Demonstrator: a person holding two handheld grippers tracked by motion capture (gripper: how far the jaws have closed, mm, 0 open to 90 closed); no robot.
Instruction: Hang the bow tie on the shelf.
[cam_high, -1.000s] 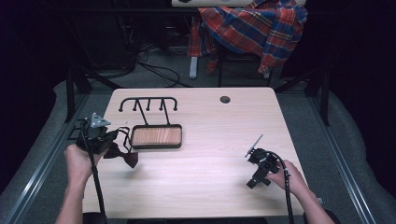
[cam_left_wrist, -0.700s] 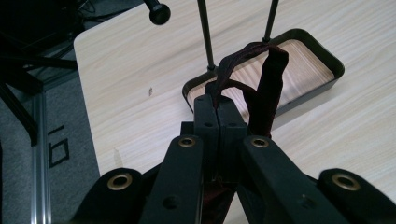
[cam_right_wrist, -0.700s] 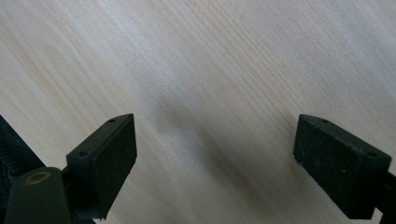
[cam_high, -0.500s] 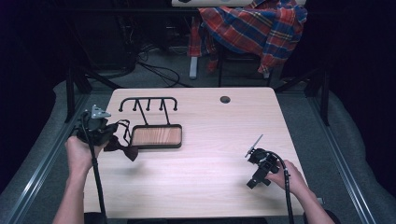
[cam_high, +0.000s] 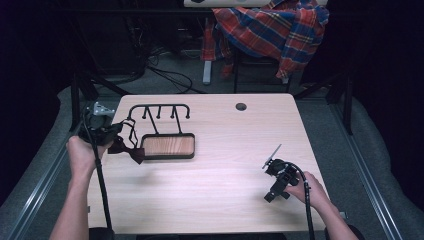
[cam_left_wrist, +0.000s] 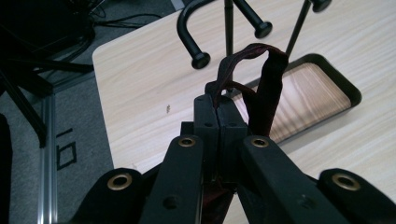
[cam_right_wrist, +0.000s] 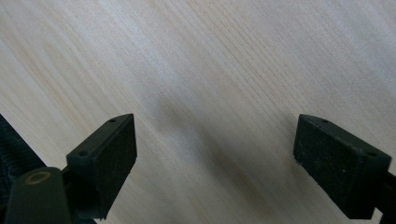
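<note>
Desk (cam_high: 215, 165) of pale wood carries a black hook rack (cam_high: 159, 111) rising from its wood-floored tray (cam_high: 168, 146). Left tongs (cam_left_wrist: 218, 109) sit clamped on a dark maroon strap (cam_left_wrist: 267, 74), possibly a bow tie, just beside the tray. Right tongs (cam_right_wrist: 215, 163) gape wide over bare desk.

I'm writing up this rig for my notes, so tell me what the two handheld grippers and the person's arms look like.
Both grippers are black. The left gripper has flat linkage arms with brass-ringed pivot holes and blocky square jaws, and carries a grey three-cornered plate. The right gripper has rectangular black pads. A black cable trails from each. The forearms are bare, with no sleeves.
</note>
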